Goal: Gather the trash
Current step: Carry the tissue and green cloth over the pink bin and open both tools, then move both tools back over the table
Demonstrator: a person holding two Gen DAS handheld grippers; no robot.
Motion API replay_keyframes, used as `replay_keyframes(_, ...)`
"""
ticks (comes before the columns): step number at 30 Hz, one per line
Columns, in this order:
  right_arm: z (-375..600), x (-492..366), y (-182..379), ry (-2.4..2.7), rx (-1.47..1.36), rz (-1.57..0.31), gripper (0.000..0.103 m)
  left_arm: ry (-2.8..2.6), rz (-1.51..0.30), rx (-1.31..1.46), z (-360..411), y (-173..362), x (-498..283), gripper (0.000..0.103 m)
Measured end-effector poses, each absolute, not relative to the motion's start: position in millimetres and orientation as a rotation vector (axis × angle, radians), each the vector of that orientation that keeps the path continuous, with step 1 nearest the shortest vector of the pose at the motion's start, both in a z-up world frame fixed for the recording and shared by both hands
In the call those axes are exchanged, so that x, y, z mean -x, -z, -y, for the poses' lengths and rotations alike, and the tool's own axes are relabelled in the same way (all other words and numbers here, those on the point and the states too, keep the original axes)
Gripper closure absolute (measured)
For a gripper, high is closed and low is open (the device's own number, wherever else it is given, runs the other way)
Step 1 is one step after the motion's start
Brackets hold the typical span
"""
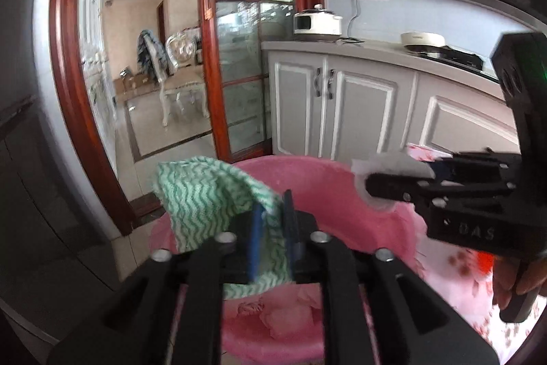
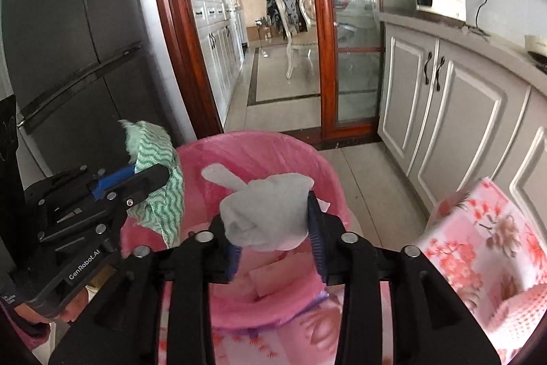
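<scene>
- Drop step in hand: left gripper (image 1: 271, 224) clamps green cloth (image 1: 201, 194) over bin's (image 1: 307, 170) left rim.
- Right gripper (image 2: 273, 228) clenches grey wad (image 2: 266, 214) above bin mouth.
- Next, likely: both jaws open, trash falls inside.

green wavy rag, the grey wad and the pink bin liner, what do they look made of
Green wavy rag, in the left gripper: looks like thin nonwoven wipe cloth, matte, printed wave pattern, limp folds.
Grey wad, in the right gripper: probably soft paper or cloth, matte and crumpled; the pictures leave it open.
Pink bin liner: seems thin plastic film, slightly translucent, wrinkled over the rim.
</scene>
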State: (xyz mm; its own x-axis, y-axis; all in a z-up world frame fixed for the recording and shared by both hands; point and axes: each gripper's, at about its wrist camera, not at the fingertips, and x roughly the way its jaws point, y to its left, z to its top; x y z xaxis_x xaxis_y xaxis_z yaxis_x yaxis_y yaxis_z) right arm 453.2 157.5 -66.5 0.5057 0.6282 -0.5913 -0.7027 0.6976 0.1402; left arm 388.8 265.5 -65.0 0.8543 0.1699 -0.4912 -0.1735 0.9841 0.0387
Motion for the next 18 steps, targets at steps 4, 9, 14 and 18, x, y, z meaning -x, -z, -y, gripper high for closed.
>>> replay_keyframes(4,-160.1,-466.8,73.2,-0.814,0.098,-0.676,0.051,-0.212,-0.502,0.042,-281.0,73.3,-400.4,0.053)
replay_keyframes(9,-145.7,-461.1,65.3,-0.83,0.072,-0.648,0.051,-0.25,-0.485,0.045,-286.4,71.6,-395.7,0.041)
replay_keyframes(14,-114.6,-437.5,55.4,-0.796,0.052,-0.622,0.051,-0.286,-0.457,0.091,-281.6,63.5,-366.5,0.022)
replay_keyframes(18,-80.7,-407.1,52.7,-0.739,0.055,-0.609,0.047,-0.31,-0.429,0.08,-257.1,57.6,-331.4,0.01)
